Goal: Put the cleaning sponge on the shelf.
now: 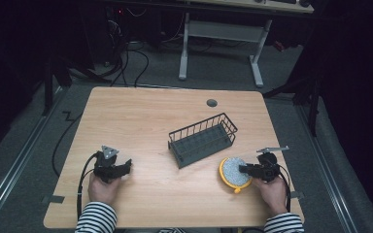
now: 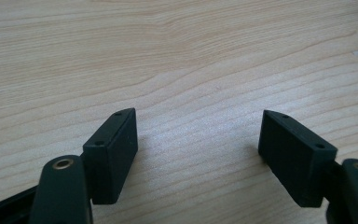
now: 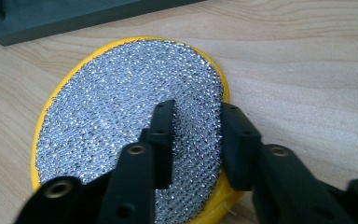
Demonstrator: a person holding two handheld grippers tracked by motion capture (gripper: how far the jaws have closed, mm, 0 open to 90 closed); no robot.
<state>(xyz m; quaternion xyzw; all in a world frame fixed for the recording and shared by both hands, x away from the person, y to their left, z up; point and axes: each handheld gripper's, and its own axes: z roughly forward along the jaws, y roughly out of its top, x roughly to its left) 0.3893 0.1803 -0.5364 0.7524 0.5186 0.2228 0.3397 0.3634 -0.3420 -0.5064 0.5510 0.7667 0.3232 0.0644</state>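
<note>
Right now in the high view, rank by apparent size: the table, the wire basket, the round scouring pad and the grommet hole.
1. Table, by far the largest.
2. Wire basket.
3. Round scouring pad, partly covered by the right gripper.
4. Grommet hole, the smallest.

Basket (image 1: 202, 140) at table (image 1: 141, 111) centre; scrubber (image 1: 233, 171) just beside it at 5 o'clock; grommet (image 1: 211, 103) at 12; grippers at 7 (image 1: 126, 166) and 4 (image 1: 243, 169).

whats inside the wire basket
Nothing shows inside the wire basket: through its bars the high view gives just its dark floor. The floor along its near wall is partly screened by the bars, so something small and flat there could go unseen.
</note>
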